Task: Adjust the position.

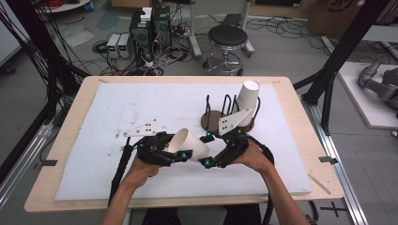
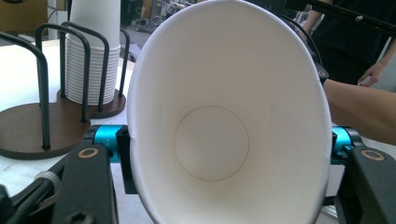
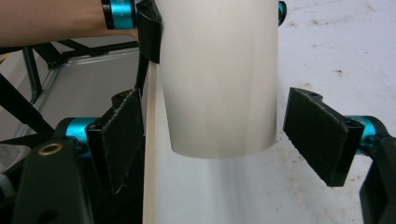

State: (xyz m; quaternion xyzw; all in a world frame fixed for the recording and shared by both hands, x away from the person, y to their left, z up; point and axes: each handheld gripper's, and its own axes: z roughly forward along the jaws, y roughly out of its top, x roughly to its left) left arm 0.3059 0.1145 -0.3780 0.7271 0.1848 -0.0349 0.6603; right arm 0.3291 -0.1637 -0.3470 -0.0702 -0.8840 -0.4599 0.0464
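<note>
- I'm working over the white mat (image 1: pixel 117 112), with the cup rack (image 1: pixel 228 117) and its stack of cups (image 1: pixel 247 101) sitting beyond my right hand.
- I'm holding the paper cup (image 1: pixel 187 143) off the mat in my left gripper (image 1: pixel 174 153), jaws clamped at its rim end.
- The cup's long axis is running across, base pointing into my right gripper (image 1: pixel 205 149).
- Right jaws are standing apart either side of the base, probably not touching.

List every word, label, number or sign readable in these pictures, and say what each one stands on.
No readable text anywhere.
Paper cup: plain white, no print.
Stack of cups in the wire rack: no print.
Cardboard box at the far right of the high view: a dark mark, too blurred to read.
Grey units on the floor: any labels too small to read.
</note>
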